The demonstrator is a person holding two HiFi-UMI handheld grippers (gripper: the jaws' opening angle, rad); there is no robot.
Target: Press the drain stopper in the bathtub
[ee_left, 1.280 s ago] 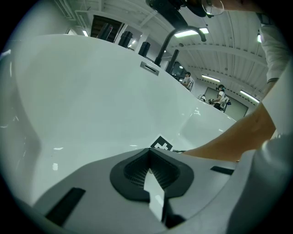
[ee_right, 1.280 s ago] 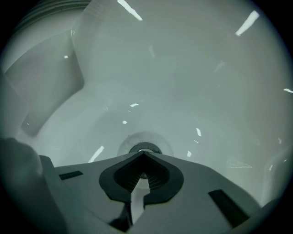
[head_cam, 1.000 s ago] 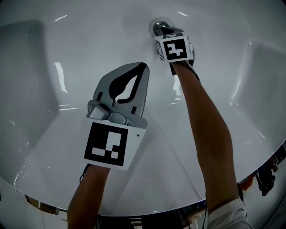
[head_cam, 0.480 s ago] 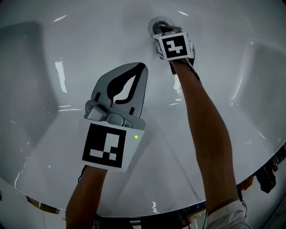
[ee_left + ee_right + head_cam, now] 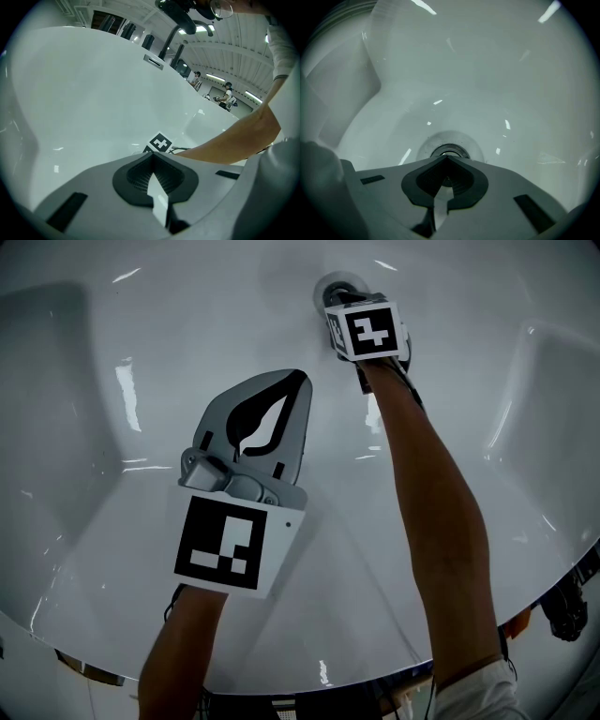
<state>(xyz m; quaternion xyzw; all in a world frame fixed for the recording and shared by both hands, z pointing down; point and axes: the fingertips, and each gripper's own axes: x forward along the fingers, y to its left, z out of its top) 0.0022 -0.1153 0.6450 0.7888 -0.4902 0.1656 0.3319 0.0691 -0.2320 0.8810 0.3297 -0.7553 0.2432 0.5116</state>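
1. Our left gripper (image 5: 300,379) hangs over the bathtub (image 5: 103,362), a single smooth, glossy white shell with rounded walls. Its two grey plastic jaws meet at the tips. They enclose a leaf-shaped hollow lined with black ribbed pads, and nothing sits in it.
2. Behind those jaws is the first of two marker cubes (image 5: 225,545), white with black squares.
3. Ahead and to the right of the left claw, well apart from it, lies the one drain stopper (image 5: 334,289). It is a round, shiny metal piece set in a shallow circular dish in the tub floor.
4. Our right gripper (image 5: 446,158) points straight at it, jaw tips closed on each other and gripping nothing. The stopper shows just beyond the tips and is partly covered by them. We cannot tell whether they touch it.
5. The second marker cube (image 5: 368,330) sits behind the right claw, with a bare forearm (image 5: 431,493) trailing back from it.
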